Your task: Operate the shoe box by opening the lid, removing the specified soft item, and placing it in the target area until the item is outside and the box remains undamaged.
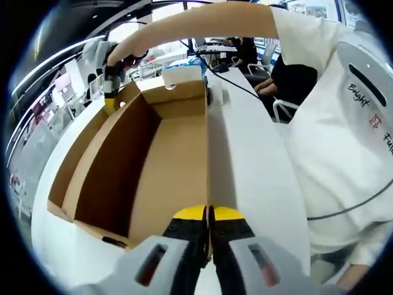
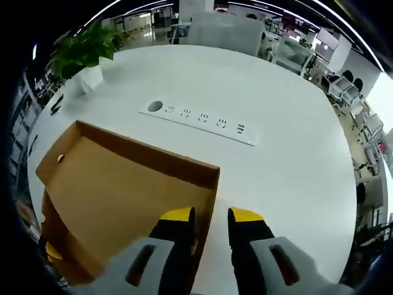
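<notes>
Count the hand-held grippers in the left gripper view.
2. One hand-held gripper rises from the bottom edge, jaws pinching the box wall; the other hand-held gripper is at the box's far corner, in a person's hand.

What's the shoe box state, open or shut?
Open. The shoe box shows its bare brown interior in the left gripper view, no lid over it; the left tool pinches its near wall.

One open box (image 1: 153, 166) sits at the centre of the left gripper view. Two grippers: one (image 1: 209, 224) at 6 o'clock, another (image 1: 110, 86) at 10. In the right gripper view, one plant (image 2: 86, 49) at 10 o'clock, one socket strip (image 2: 196, 120) at 12.
</notes>
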Available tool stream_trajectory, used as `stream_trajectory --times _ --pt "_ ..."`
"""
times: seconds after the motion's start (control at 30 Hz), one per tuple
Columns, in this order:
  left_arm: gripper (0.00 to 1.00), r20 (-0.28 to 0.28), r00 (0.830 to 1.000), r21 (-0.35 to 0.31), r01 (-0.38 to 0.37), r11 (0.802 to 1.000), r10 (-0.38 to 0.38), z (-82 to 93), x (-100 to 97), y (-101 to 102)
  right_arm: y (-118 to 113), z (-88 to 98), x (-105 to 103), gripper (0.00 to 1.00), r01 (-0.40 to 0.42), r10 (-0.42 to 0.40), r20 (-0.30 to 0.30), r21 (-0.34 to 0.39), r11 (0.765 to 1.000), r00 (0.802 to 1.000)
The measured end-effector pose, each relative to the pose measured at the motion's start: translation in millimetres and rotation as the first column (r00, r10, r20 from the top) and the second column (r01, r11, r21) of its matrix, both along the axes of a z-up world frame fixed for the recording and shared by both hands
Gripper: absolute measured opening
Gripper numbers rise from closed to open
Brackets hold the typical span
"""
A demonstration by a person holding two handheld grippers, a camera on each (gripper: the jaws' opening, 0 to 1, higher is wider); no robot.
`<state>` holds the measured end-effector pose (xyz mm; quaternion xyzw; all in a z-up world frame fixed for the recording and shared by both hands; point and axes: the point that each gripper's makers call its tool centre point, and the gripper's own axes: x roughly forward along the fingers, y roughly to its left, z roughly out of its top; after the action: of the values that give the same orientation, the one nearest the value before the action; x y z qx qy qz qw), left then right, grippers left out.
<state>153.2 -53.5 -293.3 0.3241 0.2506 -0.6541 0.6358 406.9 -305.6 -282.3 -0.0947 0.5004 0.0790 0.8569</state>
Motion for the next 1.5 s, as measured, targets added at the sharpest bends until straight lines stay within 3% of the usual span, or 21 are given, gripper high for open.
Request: stream_trajectory --times 0.33,0.4,0.43,0.6,0.7,0.87,1.03,1.13,1.3,1.5 --pt "0.01 0.006 1.000 -0.005 0.014 1.000 -0.014 0.2 -1.0 0.1 0.5 -6.7 1.4 0.11 0.014 -0.015 0.023 0.026 1.000 1.000" --pt "0.01 0.011 1.000 -0.007 0.019 1.000 -0.019 0.3 -1.1 0.2 8.6 -7.9 -0.6 0.04 -0.013 0.012 0.014 0.064 0.998 1.000" --pt "0.01 0.012 1.000 -0.010 0.020 1.000 -0.020 0.4 -0.9 0.1 7.5 -6.2 2.5 0.04 0.011 -0.014 0.044 0.064 0.998 0.999" --pt "0.02 0.043 0.999 -0.012 0.027 1.000 -0.027 0.5 -0.8 -0.6 6.4 -1.0 -0.1 0.04 0.003 -0.006 0.082 0.044 0.999 0.997" --pt "0.01 0.015 1.000 -0.016 0.010 1.000 -0.010 0.9 0.5 -0.7 4.7 1.7 2.6 0.03 0.008 -0.014 0.088 0.064 0.998 0.996" --pt "0.01 0.013 1.000 -0.016 0.005 1.000 -0.005 0.8 0.3 -0.7 5.6 10.0 0.9 0.03 0.003 -0.012 0.135 0.070 0.998 0.991" --pt "0.02 0.026 1.000 -0.002 0.011 1.000 -0.011 -0.1 2.0 -0.6 2.5 15.6 -6.8 0.04 -0.004 -0.004 0.172 0.046 0.999 0.985" --pt "0.02 0.018 1.000 -0.004 -0.001 1.000 0.001 -0.2 2.1 -0.4 3.7 23.2 -9.5 0.04 -0.009 -0.002 0.225 0.047 0.999 0.974" --pt "0.03 0.007 1.000 0.009 -0.017 1.000 0.017 -2.6 3.5 0.9 3.3 33.7 -12.3 0.05 -0.032 0.042 0.255 -0.042 0.999 0.966" --pt "0.05 0.026 0.999 0.021 -0.038 0.999 0.037 -4.8 7.1 3.3 -1.0 39.8 -23.3 0.05 -0.018 0.026 0.288 -0.028 0.999 0.957"
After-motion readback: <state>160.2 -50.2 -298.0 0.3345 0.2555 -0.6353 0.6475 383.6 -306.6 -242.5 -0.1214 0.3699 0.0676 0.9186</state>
